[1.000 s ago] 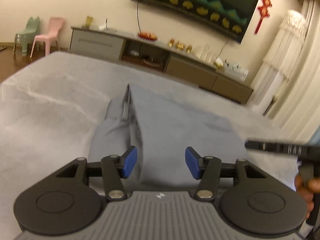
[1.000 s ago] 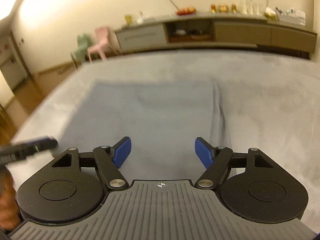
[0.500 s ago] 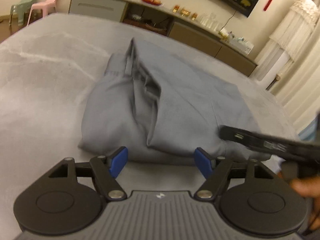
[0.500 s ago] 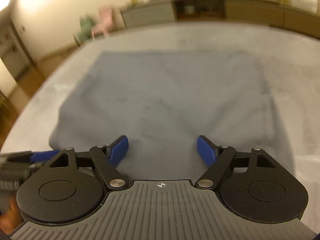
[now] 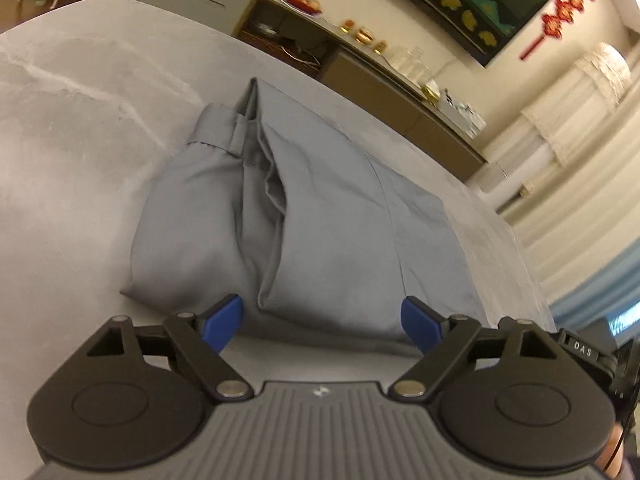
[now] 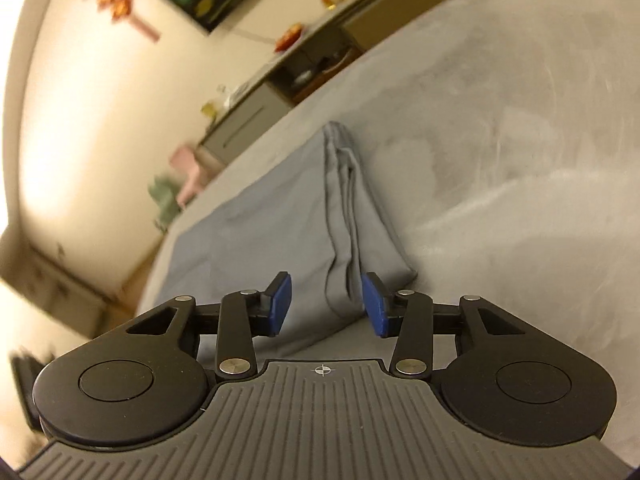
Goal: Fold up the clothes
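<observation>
A grey-blue garment lies folded on the grey bed cover, with a cuffed sleeve along its left side. My left gripper is open and empty, its blue pads just short of the garment's near edge. In the right wrist view the same garment shows stacked layers at its right edge. My right gripper is open, narrower than the left, and sits just before the near corner of those layers. Nothing is between the pads.
A long low cabinet with small items runs along the far wall under a dark screen. Pale curtains hang at the right. Pink and green small chairs stand by the wall. The bed cover stretches right of the garment.
Both grippers have drawn back and tilted; the right one has swung to the garment's right corner and its jaws have narrowed. The garment lies still.
</observation>
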Motion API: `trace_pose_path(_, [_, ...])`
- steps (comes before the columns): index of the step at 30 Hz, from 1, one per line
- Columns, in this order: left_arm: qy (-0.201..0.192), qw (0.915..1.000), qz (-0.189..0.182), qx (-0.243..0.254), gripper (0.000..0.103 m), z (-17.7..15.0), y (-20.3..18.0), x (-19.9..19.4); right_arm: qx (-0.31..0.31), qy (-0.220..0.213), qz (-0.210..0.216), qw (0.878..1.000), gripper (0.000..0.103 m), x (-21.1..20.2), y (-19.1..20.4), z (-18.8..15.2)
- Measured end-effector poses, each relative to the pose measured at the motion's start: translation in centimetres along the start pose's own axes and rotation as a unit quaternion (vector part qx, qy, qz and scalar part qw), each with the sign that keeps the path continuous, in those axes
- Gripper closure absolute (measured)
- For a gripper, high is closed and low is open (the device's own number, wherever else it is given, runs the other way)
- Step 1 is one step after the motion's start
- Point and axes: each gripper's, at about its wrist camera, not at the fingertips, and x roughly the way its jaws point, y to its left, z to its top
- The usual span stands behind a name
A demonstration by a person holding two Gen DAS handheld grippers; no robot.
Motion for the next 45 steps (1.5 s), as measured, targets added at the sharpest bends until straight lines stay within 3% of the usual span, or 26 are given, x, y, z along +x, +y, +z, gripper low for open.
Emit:
trace_pose_path(1, [-0.012, 0.9999, -0.002, -0.001, 0.015, 0.2, 0.0, 0.1, 0.018, -0.006, 0.012, 1.000, 0.063, 0.3, -0.7, 0.0])
trace_pose_path(2, [-0.024, 0.9997, -0.006, 0.000, 0.022, 0.4, 0.0, 0.1, 0.045, -0.008, 0.027, 0.999, 0.063, 0.5, -1.5, 0.0])
trace_pose_path(3, [-0.033, 0.9994, -0.010, 0.001, 0.047, 0.5, -0.1, 0.1, 0.074, -0.006, 0.039, 0.997, 0.063, 0.8, -2.2, 0.1])
trace_pose_path(6, [-0.018, 0.9994, -0.007, -0.030, 0.071, 1.0, 0.8, 1.1, 0.135, -0.003, 0.047, 0.990, 0.071, 2.4, -4.5, 0.5])
trace_pose_path(8, [-0.013, 0.9981, -0.018, -0.057, 0.069, 1.2, 1.9, 1.2, 0.155, -0.002, 0.044, 0.987, 0.086, 3.2, -5.5, 0.5])
trace_pose_path(9, [-0.013, 0.9974, -0.025, -0.066, 0.056, 1.2, 2.2, 1.0, 0.159, 0.002, 0.042, 0.986, 0.087, 3.7, -5.7, 0.6])
trace_pose_path(11, [-0.013, 0.9947, -0.046, -0.092, 0.047, 0.9, 3.2, 0.5, 0.156, 0.007, 0.038, 0.987, 0.087, 4.5, -5.8, 0.7])
trace_pose_path(14, [-0.007, 0.9881, -0.075, -0.135, 0.040, 0.5, 4.6, -0.3, 0.146, 0.011, 0.030, 0.989, 0.086, 4.9, -5.4, 0.7])
trace_pose_path(17, [0.006, 0.9848, -0.094, -0.146, 0.031, 0.8, 5.5, 0.3, 0.132, 0.017, 0.024, 0.991, 0.087, 4.5, -5.3, 0.8])
trace_pose_path(22, [0.021, 0.9887, -0.080, -0.125, 0.027, 1.1, 4.9, 2.2, 0.112, 0.016, 0.010, 0.993, 0.087, 4.0, -4.6, 0.9])
trace_pose_path(25, [0.016, 0.9905, -0.083, -0.108, 0.059, 1.2, 4.2, 2.5, 0.109, 0.015, 0.008, 0.994, 0.089, 3.6, -4.6, 0.7])
trace_pose_path(26, [0.013, 0.9929, -0.067, -0.097, 0.083, 1.3, 4.0, 2.8, 0.110, 0.014, 0.008, 0.994, 0.089, 3.5, -4.7, 0.6])
trace_pose_path(27, [0.011, 0.9936, -0.060, -0.096, 0.090, 1.2, 4.0, 2.8, 0.111, 0.014, 0.009, 0.994, 0.089, 3.3, -4.8, 0.6])
trace_pose_path(30, [-0.030, 0.9927, -0.049, -0.106, 0.096, 1.2, 4.0, 1.3, 0.122, 0.007, 0.006, 0.993, 0.089, 3.1, -5.1, 0.4])
trace_pose_path(32, [-0.050, 0.9916, -0.040, -0.112, 0.096, 1.6, 4.3, 0.3, 0.126, 0.004, -0.001, 0.992, 0.103, 3.1, -5.3, 0.2])
trace_pose_path(33, [-0.052, 0.9909, -0.037, -0.119, 0.096, 1.6, 4.5, 0.1, 0.124, 0.004, -0.005, 0.992, 0.103, 3.2, -5.4, 0.2])
trace_pose_path(36, [-0.026, 0.9937, -0.010, -0.108, 0.095, 1.1, 4.8, 0.9, 0.111, 0.005, -0.011, 0.994, 0.103, 3.4, -5.4, 0.3])
trace_pose_path(41, [-0.003, 0.9924, -0.022, -0.121, 0.090, 1.4, 5.5, 1.2, 0.064, 0.006, -0.048, 0.997, 0.103, 3.1, -3.7, 0.4])
trace_pose_path(42, [-0.001, 0.9927, -0.022, -0.118, 0.089, 1.5, 5.6, 1.1, 0.040, 0.004, -0.064, 0.997, 0.099, 2.7, -2.5, 0.3])
trace_pose_path(44, [0.002, 0.9927, -0.025, -0.118, 0.089, 1.3, 5.9, 1.0, -0.016, 0.010, -0.072, 0.997, 0.055, 2.0, 0.0, -0.2])
trace_pose_path(45, [0.002, 0.9922, -0.025, -0.122, 0.089, 1.4, 6.0, 1.0, -0.026, 0.015, -0.068, 0.997, 0.054, 1.5, 0.7, -0.4])
